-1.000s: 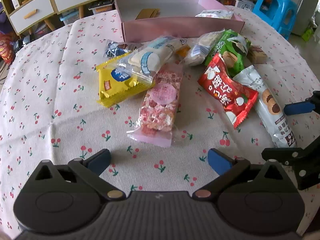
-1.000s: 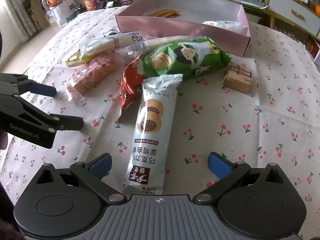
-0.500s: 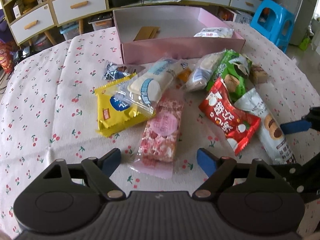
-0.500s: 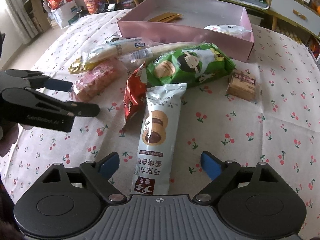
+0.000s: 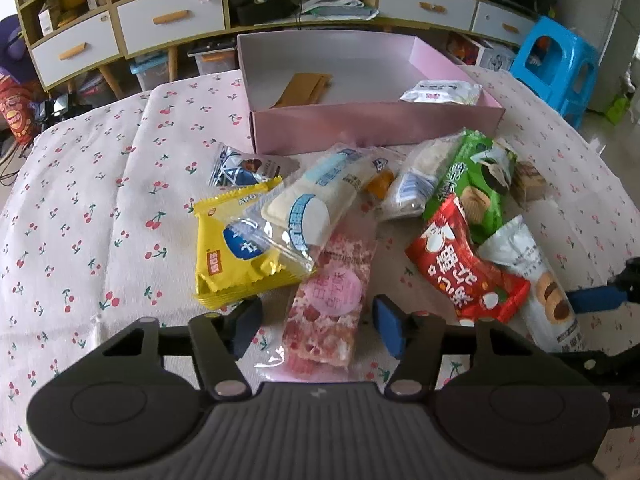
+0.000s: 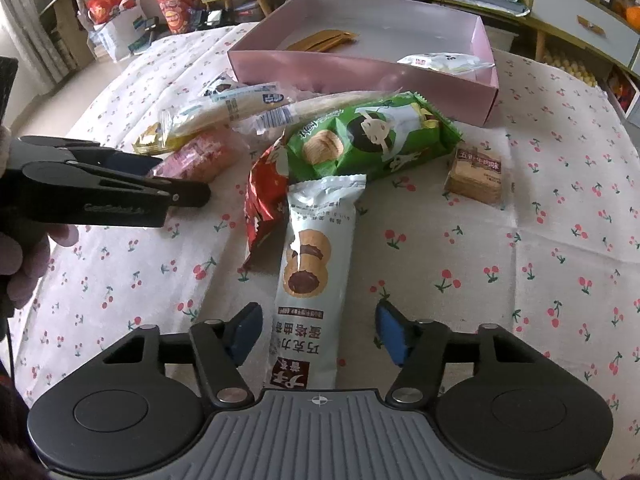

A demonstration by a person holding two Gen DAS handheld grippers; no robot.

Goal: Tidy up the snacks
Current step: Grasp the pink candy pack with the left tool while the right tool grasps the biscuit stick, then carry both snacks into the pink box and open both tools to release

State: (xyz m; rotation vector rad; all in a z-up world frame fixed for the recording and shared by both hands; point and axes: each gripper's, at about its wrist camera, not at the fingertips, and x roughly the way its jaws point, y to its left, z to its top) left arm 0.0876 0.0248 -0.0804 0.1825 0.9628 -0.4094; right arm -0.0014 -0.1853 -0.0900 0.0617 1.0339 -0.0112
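— Two grippers, both mine. How do they stand?

— Both have just been closing, yet neither pinches anything. My left gripper (image 5: 316, 326) straddles the near end of the pink bar (image 5: 330, 312), with its pads apart and clear of the wrapper on either side. My right gripper (image 6: 318, 332) straddles the near end of the white cookie pack (image 6: 310, 276), and there too the pads stand off the wrapper.

— Where are the rest of the snacks?

— Ahead of my left fingers, the yellow packet (image 5: 236, 252) lies just left of the pink bar under a clear bun pack (image 5: 316, 200). The red packet (image 5: 464, 268) sits ahead to the right, touching the green packet (image 5: 472, 192). Farther ahead on the cherry tablecloth (image 5: 100, 200) stands the pink box (image 5: 372, 130), holding a small white packet (image 5: 440, 92) and some brown sticks (image 5: 306, 88). Right of the green packet lies a small wafer block (image 6: 476, 174).
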